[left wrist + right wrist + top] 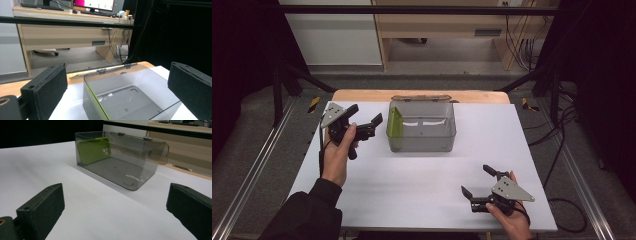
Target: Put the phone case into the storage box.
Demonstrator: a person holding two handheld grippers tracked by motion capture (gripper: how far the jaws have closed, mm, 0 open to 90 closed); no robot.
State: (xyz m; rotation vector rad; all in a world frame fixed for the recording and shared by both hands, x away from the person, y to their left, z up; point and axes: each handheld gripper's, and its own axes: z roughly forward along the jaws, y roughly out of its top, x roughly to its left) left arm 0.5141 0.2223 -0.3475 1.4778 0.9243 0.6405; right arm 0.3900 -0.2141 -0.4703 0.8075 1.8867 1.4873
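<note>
Nearest the high camera, at the bottom of its view, the person's right hand (511, 219) holds the right gripper (477, 181) low over the near right part of the white tabletop (412, 185), its two black jaws spread wide apart with nothing between them and pointing leftward and away. The dark-sleeved left arm reaches up the table's left side, where the left hand (337, 152) holds the left gripper (364, 115), jaws likewise parted and empty, aimed to the right at the clear smoky-grey plastic box (422, 127). That rectangular box stands toward the far middle of the table, its hinged transparent lid (142, 146) swung open and hanging back behind the far wall. Inside, a lime-green phone case (93, 149) stands on edge, leaning against the box's left end wall, the end nearest the left gripper. In the left gripper view the box sits just ahead between the parted jaws, the green case's edge (96, 102) at its near left. The right gripper lies well apart from the box, which in the right gripper view appears farther off across bare tabletop.
</note>
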